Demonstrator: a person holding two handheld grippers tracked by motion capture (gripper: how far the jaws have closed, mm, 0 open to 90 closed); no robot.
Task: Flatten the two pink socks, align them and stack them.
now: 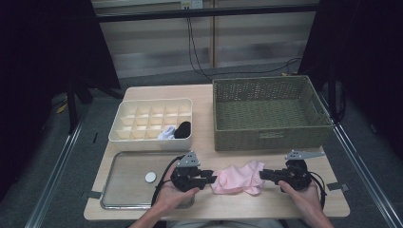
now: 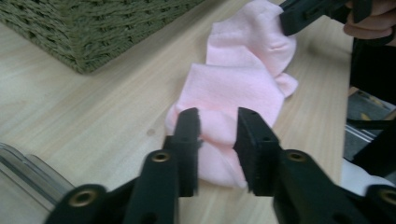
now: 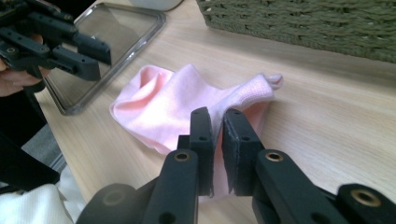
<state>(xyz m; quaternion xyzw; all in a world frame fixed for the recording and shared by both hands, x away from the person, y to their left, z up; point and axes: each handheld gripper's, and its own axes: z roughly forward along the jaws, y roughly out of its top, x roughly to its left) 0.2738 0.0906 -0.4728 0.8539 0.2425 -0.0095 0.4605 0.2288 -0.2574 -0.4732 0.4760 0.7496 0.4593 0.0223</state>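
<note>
A pink sock (image 1: 237, 176) lies crumpled on the wooden table near its front edge, between my two grippers. My left gripper (image 1: 211, 179) points right at the sock's left end. In the left gripper view its jaws (image 2: 218, 135) stand apart, with a fold of the pink sock (image 2: 233, 79) in the gap and the pads not pressing on it. My right gripper (image 1: 261, 175) points left at the sock's right end. Its jaws (image 3: 217, 126) stand a narrow gap apart astride an edge of the sock (image 3: 163, 102), which rests on the table.
A green wicker basket (image 1: 266, 80) stands at the back right. A white divided organizer (image 1: 152, 142) at the back left holds a white sock (image 1: 166, 133) and a black sock (image 1: 183, 129). A clear tray (image 1: 128, 166) at the front left carries a small white disc (image 1: 150, 177).
</note>
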